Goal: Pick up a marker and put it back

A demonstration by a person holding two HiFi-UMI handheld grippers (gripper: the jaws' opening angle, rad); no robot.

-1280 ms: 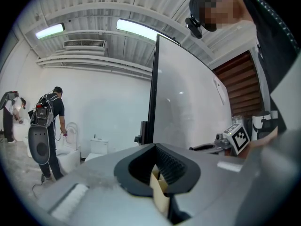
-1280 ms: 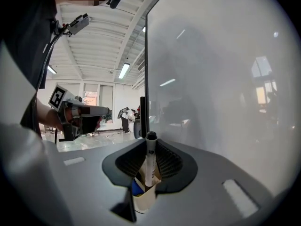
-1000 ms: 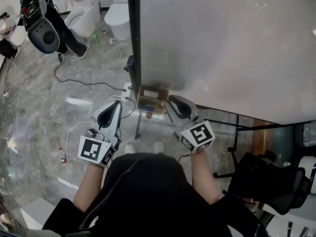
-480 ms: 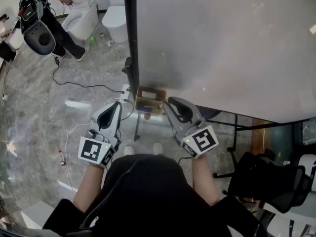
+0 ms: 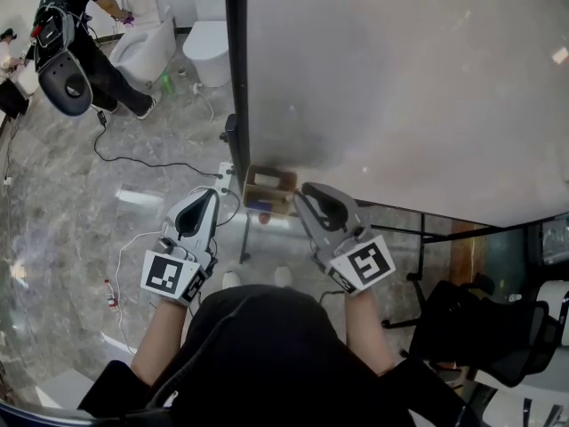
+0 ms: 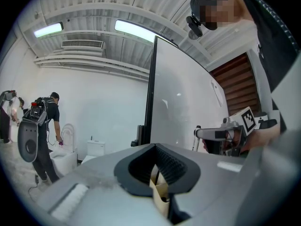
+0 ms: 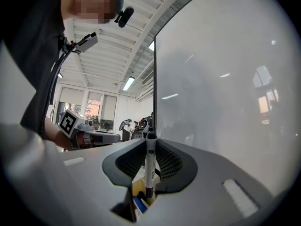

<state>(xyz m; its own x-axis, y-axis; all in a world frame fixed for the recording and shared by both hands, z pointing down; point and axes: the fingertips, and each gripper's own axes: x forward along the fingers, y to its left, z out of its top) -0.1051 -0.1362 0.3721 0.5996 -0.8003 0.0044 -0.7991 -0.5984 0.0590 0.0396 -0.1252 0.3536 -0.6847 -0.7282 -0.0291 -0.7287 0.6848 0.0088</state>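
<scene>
My right gripper (image 7: 150, 163) is shut on a white marker with a black cap (image 7: 150, 168), which stands upright between the ribbed pads. In the head view that gripper (image 5: 313, 198) sits just right of a small cardboard box (image 5: 269, 189) at the foot of the whiteboard (image 5: 400, 78). Through the jaws, the box's yellow rim and something blue (image 7: 139, 202) show below the marker. My left gripper (image 5: 206, 201) hovers left of the box, shut with nothing in it. From its own camera, the left gripper (image 6: 157, 168) frames only cardboard (image 6: 160, 192).
The whiteboard's black post (image 5: 237, 78) rises beside the box. Cables (image 5: 151, 160) trail over the marble floor. Two toilets (image 5: 206, 34) and another person with gear (image 5: 80, 25) are at the far left. A black chair (image 5: 480, 323) stands at the lower right.
My right gripper has drawn back slightly toward me with the marker still held. The left gripper has barely moved. The person in the background has shifted.
</scene>
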